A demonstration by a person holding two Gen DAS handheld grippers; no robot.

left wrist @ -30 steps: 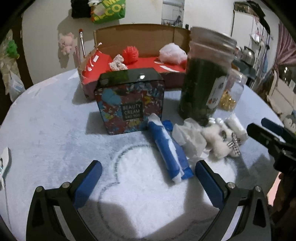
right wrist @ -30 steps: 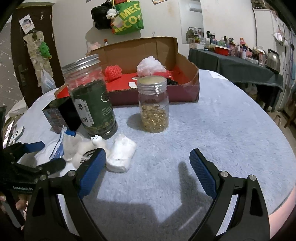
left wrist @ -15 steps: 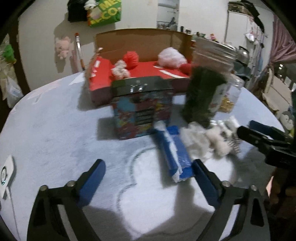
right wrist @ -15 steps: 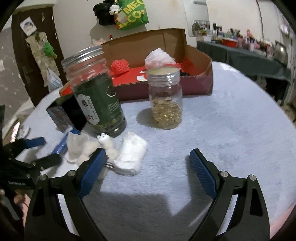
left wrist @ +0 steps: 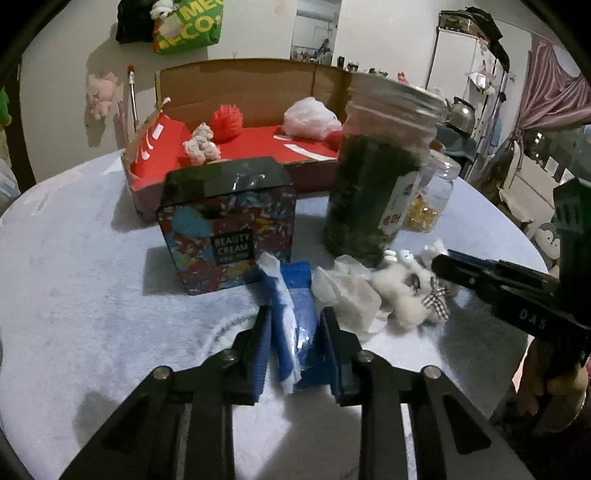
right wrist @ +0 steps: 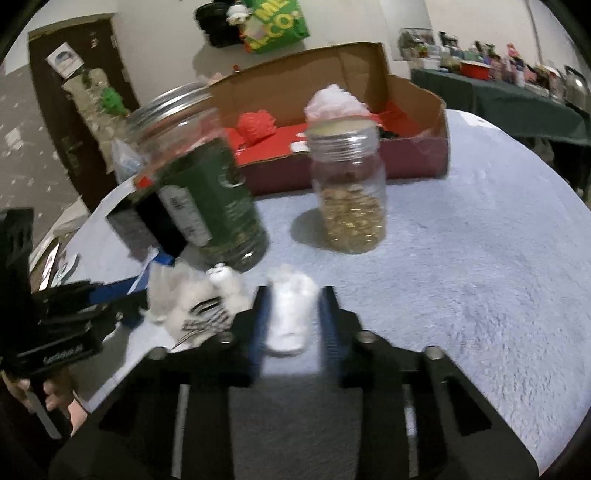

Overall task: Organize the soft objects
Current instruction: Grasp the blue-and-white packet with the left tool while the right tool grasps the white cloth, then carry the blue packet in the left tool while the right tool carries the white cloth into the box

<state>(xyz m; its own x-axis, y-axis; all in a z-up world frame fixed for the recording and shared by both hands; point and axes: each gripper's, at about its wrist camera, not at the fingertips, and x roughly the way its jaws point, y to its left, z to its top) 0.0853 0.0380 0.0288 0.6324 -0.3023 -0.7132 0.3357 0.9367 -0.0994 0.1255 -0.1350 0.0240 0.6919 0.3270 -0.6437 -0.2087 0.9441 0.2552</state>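
Left tongs (left wrist: 293, 334) just closed, pinching blue pack (left wrist: 295, 314) lying between the pads, tin (left wrist: 225, 221) just ahead. Right tongs (right wrist: 291, 315) just closed, squeezing white wad (right wrist: 290, 314) between the pads; plush (right wrist: 199, 299) just left, jars beyond, box (right wrist: 332, 110) farthest.

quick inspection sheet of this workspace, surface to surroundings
surface: round table under pale fleecy cover
job's things: blue soft pack, white soft pad, white plush toy, crumpled tissue; cardboard box holding red pompom, pink puff, small plush
clutter: beauty cream box, green tea jar, capsule jar
grippers: left gripper just closed on blue soft pack; right gripper just closed on white soft pad
cables: nothing seen
surroundings: green bag on wall, kettle
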